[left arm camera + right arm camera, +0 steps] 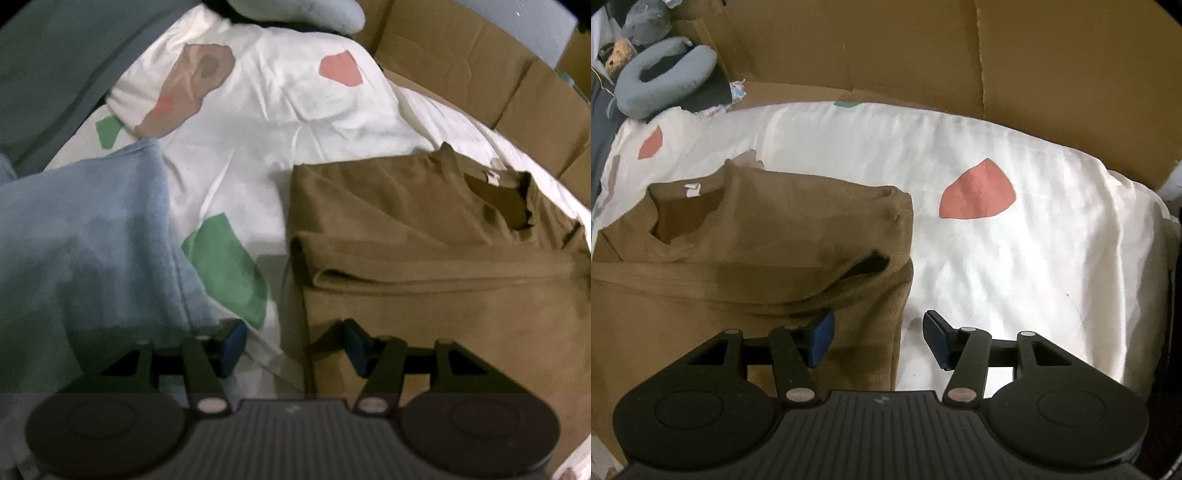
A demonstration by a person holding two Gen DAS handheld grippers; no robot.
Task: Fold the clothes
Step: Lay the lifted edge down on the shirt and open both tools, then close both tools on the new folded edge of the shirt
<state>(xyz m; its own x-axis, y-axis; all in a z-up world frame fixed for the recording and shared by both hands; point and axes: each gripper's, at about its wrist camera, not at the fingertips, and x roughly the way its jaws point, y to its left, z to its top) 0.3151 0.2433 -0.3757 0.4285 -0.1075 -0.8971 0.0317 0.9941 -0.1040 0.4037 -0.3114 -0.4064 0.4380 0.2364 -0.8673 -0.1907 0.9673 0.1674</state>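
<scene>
A brown shirt (424, 236) lies folded on the white bedsheet (258, 122), collar and white label toward the far side. Its left edge runs under my left gripper (293, 345), which hovers open above that edge with nothing between its blue pads. In the right wrist view the same brown shirt (757, 236) fills the left half, sleeves folded in, its right edge passing below my right gripper (879, 338). That gripper is open too, one pad over the cloth and the other over the bedsheet (1015, 277), neither pressing on anything.
A light blue garment (85, 236) lies at the left of the sheet. Cardboard panels (923, 51) stand along the far side. A grey neck pillow (665, 79) rests at the far left corner. The sheet carries green and pink patches.
</scene>
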